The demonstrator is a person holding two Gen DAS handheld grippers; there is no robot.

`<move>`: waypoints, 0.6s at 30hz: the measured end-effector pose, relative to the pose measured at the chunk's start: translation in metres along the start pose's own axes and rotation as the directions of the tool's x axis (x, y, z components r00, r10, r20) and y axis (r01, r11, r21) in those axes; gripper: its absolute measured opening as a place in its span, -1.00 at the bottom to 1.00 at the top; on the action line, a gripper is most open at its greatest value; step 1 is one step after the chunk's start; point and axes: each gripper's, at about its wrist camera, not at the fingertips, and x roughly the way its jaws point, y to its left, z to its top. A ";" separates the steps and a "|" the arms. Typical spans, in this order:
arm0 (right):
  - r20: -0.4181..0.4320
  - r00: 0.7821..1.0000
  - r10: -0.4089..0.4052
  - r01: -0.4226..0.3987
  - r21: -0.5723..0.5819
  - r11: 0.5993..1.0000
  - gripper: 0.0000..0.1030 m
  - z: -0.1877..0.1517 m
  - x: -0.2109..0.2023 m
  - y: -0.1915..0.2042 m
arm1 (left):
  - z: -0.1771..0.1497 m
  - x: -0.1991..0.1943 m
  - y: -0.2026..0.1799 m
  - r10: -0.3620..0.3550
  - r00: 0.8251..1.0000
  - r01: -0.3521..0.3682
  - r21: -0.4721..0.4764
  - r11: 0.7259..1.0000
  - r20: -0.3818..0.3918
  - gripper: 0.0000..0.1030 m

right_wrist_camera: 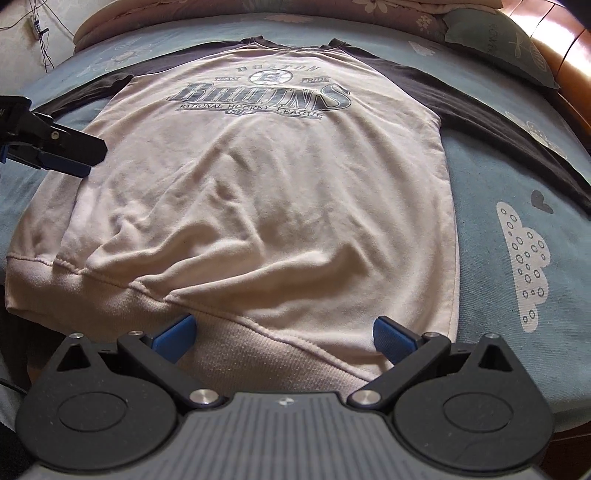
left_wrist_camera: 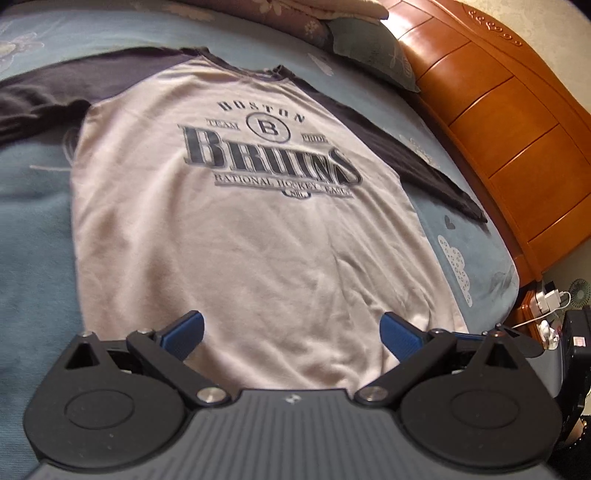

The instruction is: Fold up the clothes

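A pale grey sweatshirt [left_wrist_camera: 236, 229] with dark navy sleeves and a "Boston Bruins" print lies flat, front up, on a blue bed. Both sleeves are spread out to the sides. My left gripper [left_wrist_camera: 291, 334] hovers open above the lower body of the sweatshirt, nothing between its blue pads. My right gripper [right_wrist_camera: 284, 338] stands open just over the ribbed hem [right_wrist_camera: 266, 354] of the sweatshirt [right_wrist_camera: 266, 192], near its right corner. The left gripper [right_wrist_camera: 74, 155] shows in the right wrist view at the far left, above the sweatshirt's left edge.
The blue bedsheet [right_wrist_camera: 517, 184] carries white cloud prints. A wooden headboard [left_wrist_camera: 509, 122] curves along the right side. Pillows [left_wrist_camera: 373, 48] and a folded floral quilt [right_wrist_camera: 258, 14] lie at the far end. A bedside table with a charger [left_wrist_camera: 550, 299] stands beyond the bed's corner.
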 end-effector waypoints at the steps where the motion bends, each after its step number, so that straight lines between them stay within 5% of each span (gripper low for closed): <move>1: 0.001 1.000 -0.001 0.001 -0.001 1.000 1.00 0.002 -0.002 0.002 | 0.005 -0.010 0.008 0.007 1.000 -0.007 -0.008 1.000 0.020 0.95; 6: 0.005 1.000 -0.025 0.025 -0.034 0.999 1.00 0.015 -0.006 0.013 | 0.027 -0.062 0.070 0.071 0.989 -0.055 -0.124 0.991 0.133 0.95; 10: -0.007 1.000 -0.028 0.027 -0.085 0.996 1.00 0.026 -0.005 0.024 | 0.026 -0.108 0.146 0.154 0.958 -0.066 -0.337 0.939 0.242 0.95; 13: -0.011 0.999 -0.035 0.034 -0.106 0.994 1.00 0.033 -0.004 0.029 | 0.010 -0.139 0.217 0.206 0.922 0.010 -0.551 0.834 0.329 0.95; 18: -0.022 0.999 -0.049 0.046 -0.132 0.990 1.00 0.045 0.000 0.039 | -0.027 -0.165 0.313 0.291 0.861 0.180 -0.785 0.593 0.417 0.93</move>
